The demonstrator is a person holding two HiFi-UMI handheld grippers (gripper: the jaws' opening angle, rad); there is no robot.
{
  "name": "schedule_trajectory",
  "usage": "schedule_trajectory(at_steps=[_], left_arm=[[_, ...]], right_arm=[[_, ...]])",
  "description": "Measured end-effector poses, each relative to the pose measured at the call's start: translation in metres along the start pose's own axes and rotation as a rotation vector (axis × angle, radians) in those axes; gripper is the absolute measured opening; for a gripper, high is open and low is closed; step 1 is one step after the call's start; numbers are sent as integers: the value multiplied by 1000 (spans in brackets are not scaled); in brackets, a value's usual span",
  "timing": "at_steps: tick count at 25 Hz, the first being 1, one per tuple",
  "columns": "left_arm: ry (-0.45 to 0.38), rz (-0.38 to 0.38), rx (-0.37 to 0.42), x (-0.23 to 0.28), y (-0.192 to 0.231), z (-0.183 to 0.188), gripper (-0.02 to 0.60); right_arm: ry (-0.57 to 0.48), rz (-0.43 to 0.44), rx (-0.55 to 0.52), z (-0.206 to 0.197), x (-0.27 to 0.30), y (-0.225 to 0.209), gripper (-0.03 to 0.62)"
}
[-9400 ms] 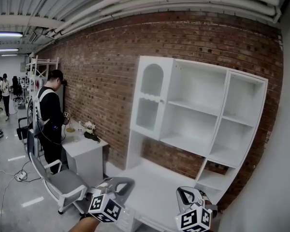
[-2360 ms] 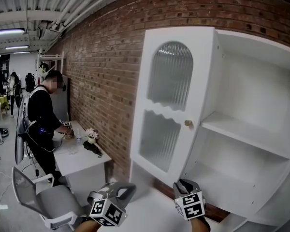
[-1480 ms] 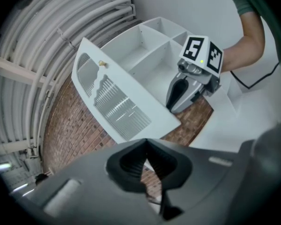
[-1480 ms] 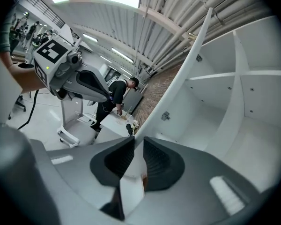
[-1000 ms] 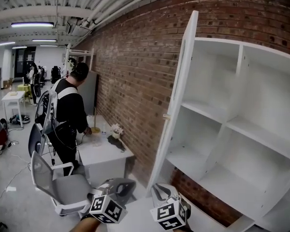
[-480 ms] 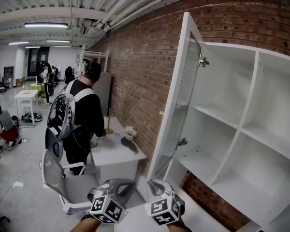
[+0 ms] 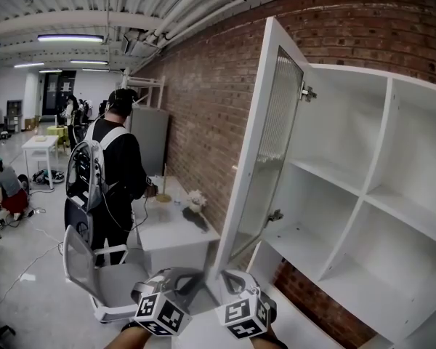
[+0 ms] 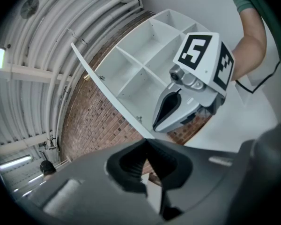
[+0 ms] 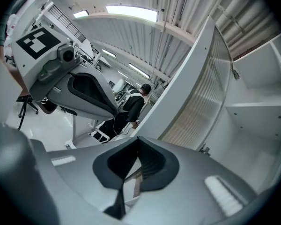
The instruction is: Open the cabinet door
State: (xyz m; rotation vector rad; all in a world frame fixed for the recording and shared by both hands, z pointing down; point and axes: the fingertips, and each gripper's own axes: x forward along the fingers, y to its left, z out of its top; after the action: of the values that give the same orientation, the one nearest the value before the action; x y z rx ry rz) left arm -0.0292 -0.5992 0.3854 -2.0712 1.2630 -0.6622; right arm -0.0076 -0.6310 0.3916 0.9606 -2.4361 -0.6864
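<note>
While open, cabinet door [image 7: 266, 158] above right tongs [image 7: 231, 281]

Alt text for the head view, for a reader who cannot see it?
A white cabinet door with a ribbed glass panel stands open from a white shelving unit against a brick wall. The left gripper and right gripper sit low in the foreground, clear of the door, holding nothing. At left, a person stands at a small white desk.
</note>
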Motion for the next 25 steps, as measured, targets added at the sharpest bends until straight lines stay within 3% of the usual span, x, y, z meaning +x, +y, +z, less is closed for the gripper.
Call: schedule_trajectory(at_steps=[25], left_arm=[[-25,12,-4,9,-6,25,-3]], right_arm=[[17,-208,27,-37,-103,-79,5]])
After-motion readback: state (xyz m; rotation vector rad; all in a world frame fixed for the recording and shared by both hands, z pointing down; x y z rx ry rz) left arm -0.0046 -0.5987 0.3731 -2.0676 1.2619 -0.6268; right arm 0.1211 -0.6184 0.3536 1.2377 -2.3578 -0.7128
